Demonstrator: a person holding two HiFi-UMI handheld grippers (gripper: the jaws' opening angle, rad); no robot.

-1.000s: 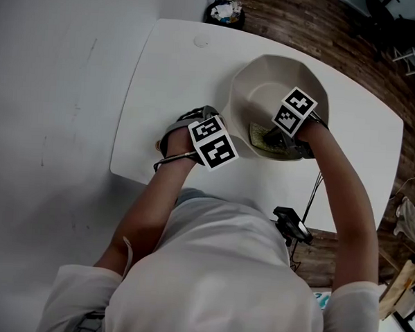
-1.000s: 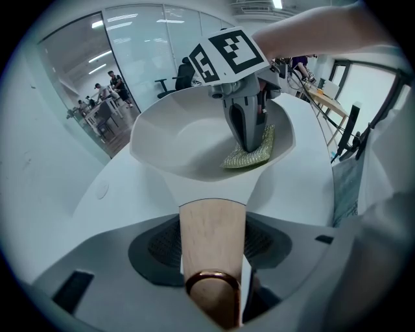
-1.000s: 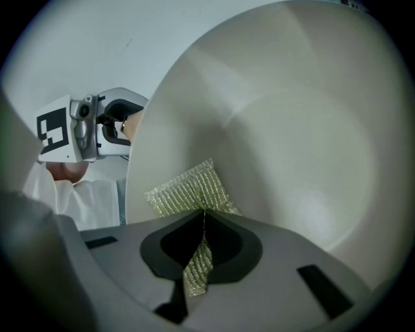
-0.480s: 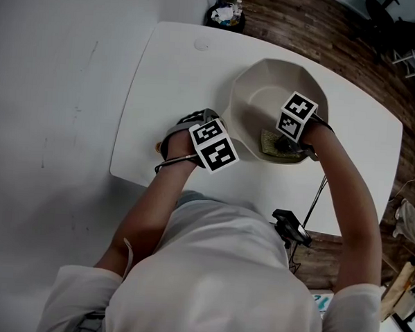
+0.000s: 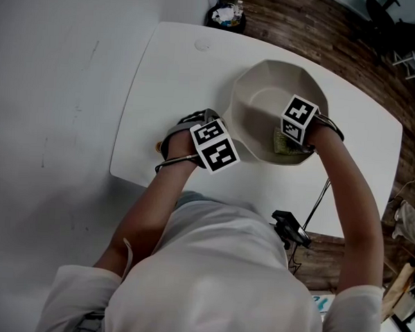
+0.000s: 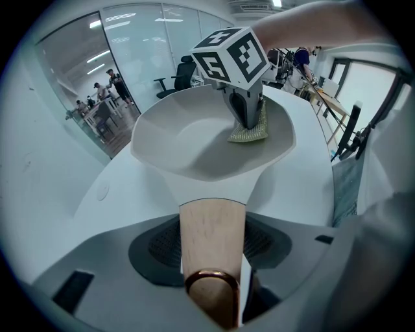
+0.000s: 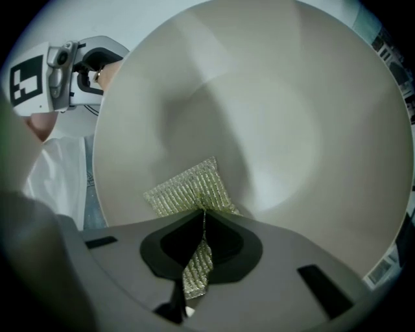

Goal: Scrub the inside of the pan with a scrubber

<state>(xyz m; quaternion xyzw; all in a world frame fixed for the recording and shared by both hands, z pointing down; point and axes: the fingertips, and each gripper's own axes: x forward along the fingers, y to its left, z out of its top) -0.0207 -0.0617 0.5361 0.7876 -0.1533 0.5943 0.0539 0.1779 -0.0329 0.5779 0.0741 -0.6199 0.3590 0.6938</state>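
Scrubber (image 5: 283, 143) in pan (image 5: 256, 95) on table (image 5: 169, 76)

In the head view my left gripper (image 5: 199, 127) hides the pan handle (image 6: 212, 240), and my right gripper (image 5: 290, 135) covers most of the scrubber (image 5: 281, 145). The pan (image 7: 272, 97) runs off the right gripper view's edge.

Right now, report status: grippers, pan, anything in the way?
Left gripper shut on pan handle. Right gripper pinching scrubber against inside wall of pan. Nothing else inside it.

Cream pan (image 5: 267, 95); glittery green-gold scrubber (image 7: 188, 191)
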